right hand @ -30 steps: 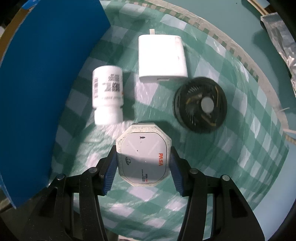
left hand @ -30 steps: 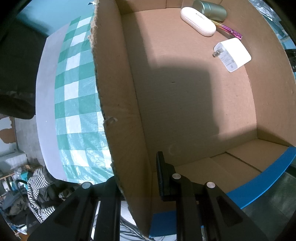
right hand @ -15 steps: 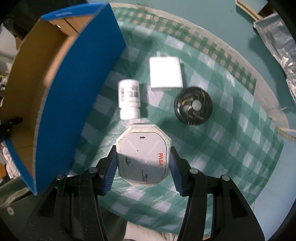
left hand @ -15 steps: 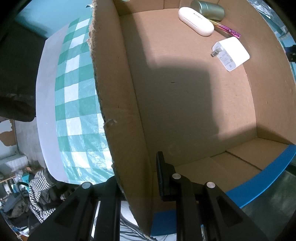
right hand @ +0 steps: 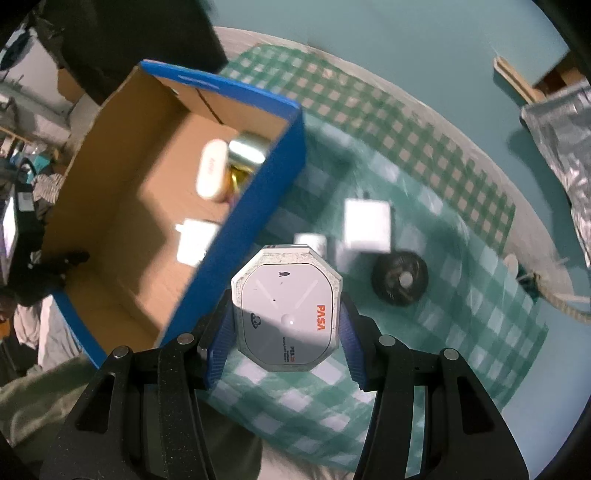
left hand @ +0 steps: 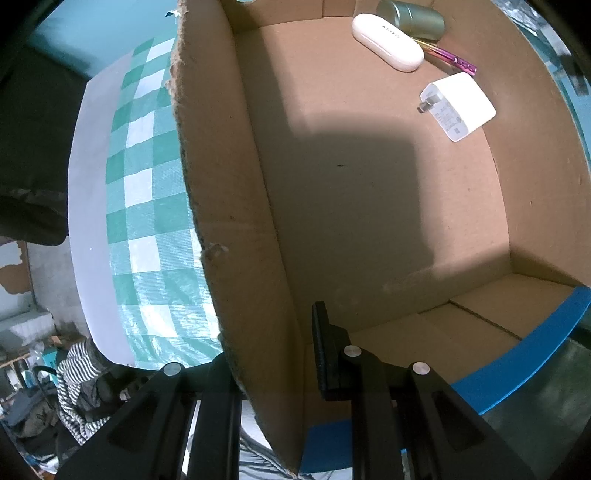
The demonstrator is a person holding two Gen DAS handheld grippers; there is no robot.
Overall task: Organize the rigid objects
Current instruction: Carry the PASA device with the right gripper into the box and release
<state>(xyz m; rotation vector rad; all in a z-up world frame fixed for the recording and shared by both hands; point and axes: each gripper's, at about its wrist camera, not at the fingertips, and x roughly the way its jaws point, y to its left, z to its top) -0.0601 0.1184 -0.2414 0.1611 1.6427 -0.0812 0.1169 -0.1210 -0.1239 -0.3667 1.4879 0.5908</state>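
Right wrist view shows the right gripper (right hand: 286, 317) clamped on a pale octagonal box (right hand: 287, 308) with orange lettering, its blue pads (right hand: 223, 334) pressing the two opposite flat sides. The box hangs in the air above the checked cloth (right hand: 461, 314), just right of the blue outer wall of the cardboard carton (right hand: 255, 206). It looks stiff and hard-shelled, probably light, with a smooth lid that could slide in the grip; the flat sides already held seem the best place to take it, since the angled corners would give the pads little to bear on. On the cloth farther off lie a white bottle (right hand: 314, 242), a white square adapter (right hand: 366, 225) and a black round fan (right hand: 400, 277), all blurred.

Only the left wrist view shows the left gripper (left hand: 271, 365) clenched on the carton's near left wall, one finger outside and one inside, steadying it. It also gives a sharp look at what lies on the carton's floor at the far end: a white oval case (left hand: 387, 41), a green tin (left hand: 412, 19), a pink pen (left hand: 448, 59) and a white plug charger (left hand: 458, 105). The held box and the loose items on the cloth do not appear in it.
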